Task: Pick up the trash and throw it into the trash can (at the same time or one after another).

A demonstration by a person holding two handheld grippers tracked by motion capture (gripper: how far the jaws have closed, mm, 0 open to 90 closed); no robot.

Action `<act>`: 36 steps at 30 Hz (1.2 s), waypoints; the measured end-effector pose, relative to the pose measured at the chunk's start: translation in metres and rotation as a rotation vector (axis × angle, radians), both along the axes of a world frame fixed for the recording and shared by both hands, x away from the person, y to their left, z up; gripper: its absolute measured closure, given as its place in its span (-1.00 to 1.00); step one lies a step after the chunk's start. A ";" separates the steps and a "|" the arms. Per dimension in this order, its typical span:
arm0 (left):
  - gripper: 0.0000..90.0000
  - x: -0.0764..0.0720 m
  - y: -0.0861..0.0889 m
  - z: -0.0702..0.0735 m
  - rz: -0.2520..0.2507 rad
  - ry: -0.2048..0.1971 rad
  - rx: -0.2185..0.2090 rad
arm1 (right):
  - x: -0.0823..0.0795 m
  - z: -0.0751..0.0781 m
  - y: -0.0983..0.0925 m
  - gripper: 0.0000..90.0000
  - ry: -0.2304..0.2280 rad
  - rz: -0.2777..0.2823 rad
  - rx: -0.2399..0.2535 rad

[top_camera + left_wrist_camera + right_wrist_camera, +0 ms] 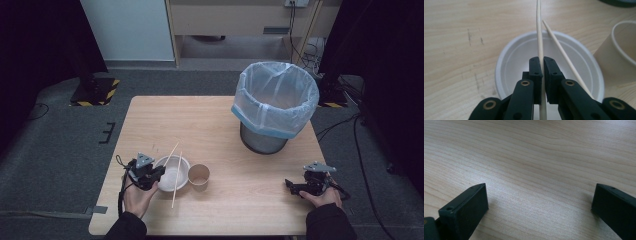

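Chopstick [539,37] pinched in left gripper [541,67] over white bowl [511,62], long axis running straight out ahead w/ jaws; 2nd chopstick [564,56] lies angled just beside, right gripper [539,202] jaws apart, far off across table [240,210].

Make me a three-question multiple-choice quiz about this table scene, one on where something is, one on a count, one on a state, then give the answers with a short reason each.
1. Where does the paper cup stand?
A. Inside the bin
B. Beside the white bowl, on the side toward the right gripper
C. At the table's far left corner

2. How many wooden chopsticks lie across the bowl?
A. One
B. Two
C. Four

3. What is the left gripper doing?
A. Shut on a chopstick
B. Open above the cup
C. Shut on the bowl's rim

Answers:
1 B, the high view shows cup and bowl side by side.
2 B, two sticks cross the bowl.
3 A, the left gripper view shows its jaws pinching one stick.
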State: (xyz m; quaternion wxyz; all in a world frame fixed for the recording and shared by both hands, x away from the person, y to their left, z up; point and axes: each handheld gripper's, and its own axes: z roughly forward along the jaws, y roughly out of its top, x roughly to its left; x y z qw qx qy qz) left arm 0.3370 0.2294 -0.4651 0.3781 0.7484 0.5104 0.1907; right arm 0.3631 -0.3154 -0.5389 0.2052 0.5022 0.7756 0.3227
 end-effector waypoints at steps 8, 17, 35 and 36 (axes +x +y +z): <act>0.89 -0.002 0.011 0.018 0.014 -0.078 -0.061 | 0.000 0.000 0.000 -0.98 0.000 0.000 0.000; 0.89 -0.004 0.019 0.038 0.020 -0.164 -0.110 | 0.000 0.000 0.000 -0.98 0.000 0.001 0.000; 0.89 0.010 0.002 0.086 -0.028 -0.308 -0.161 | 0.000 0.000 0.000 -0.98 -0.001 0.000 -0.001; 0.89 0.012 0.000 0.090 -0.030 -0.316 -0.159 | 0.000 0.000 0.000 -0.98 -0.001 0.000 -0.001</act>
